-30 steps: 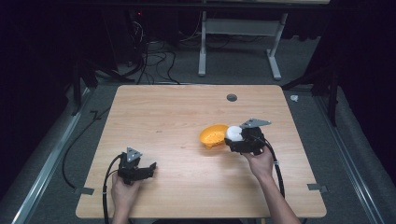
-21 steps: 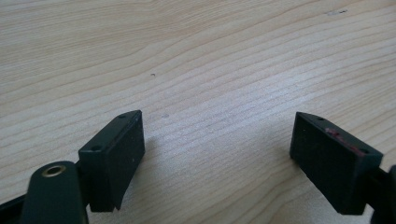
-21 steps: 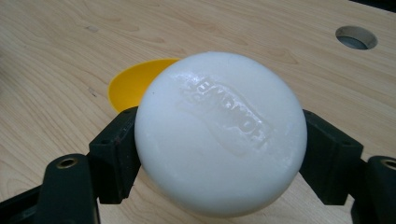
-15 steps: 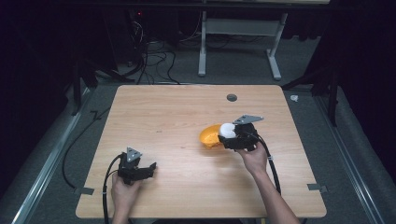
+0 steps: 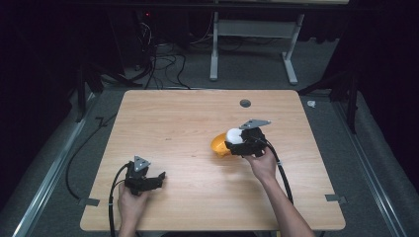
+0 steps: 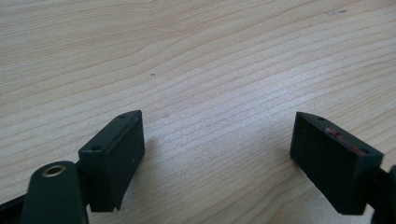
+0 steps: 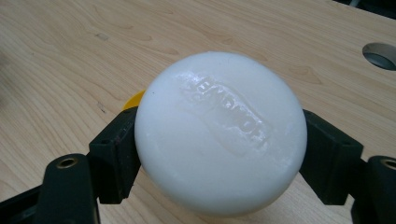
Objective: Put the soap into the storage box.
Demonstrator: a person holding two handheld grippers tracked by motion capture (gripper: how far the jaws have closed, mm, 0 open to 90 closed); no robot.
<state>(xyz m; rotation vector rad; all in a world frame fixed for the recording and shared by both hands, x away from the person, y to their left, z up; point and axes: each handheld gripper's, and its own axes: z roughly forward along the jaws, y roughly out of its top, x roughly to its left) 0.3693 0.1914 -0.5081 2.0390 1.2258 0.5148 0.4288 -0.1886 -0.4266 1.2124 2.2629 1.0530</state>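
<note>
A round white soap bar [image 7: 219, 133] with raised lettering is clamped between the two black jaws of my right gripper [image 7: 219, 154]. From above, that right gripper [image 5: 236, 140] holds the white soap bar [image 5: 234, 136] just over an orange bowl [image 5: 219, 145] right of the table's middle. A sliver of the orange bowl [image 7: 133, 100] peeks out behind the soap. My left gripper [image 5: 159, 177] rests near the table's front left with its jaws wide apart. In the left gripper view the left gripper [image 6: 217, 149] has only bare wood between its pads.
The wooden table [image 5: 168, 123] has a round cable hole [image 5: 245, 103] near its far edge, also seen as the cable hole [image 7: 380, 54] in the right gripper view. Tape pieces [image 5: 336, 198] mark the front corners. Cables [image 5: 281, 173] trail from both grippers toward the front.
My right gripper has carried the soap bar leftward and slightly toward the bowl, so it now hangs over the bowl's right side. The left gripper has stayed put.
</note>
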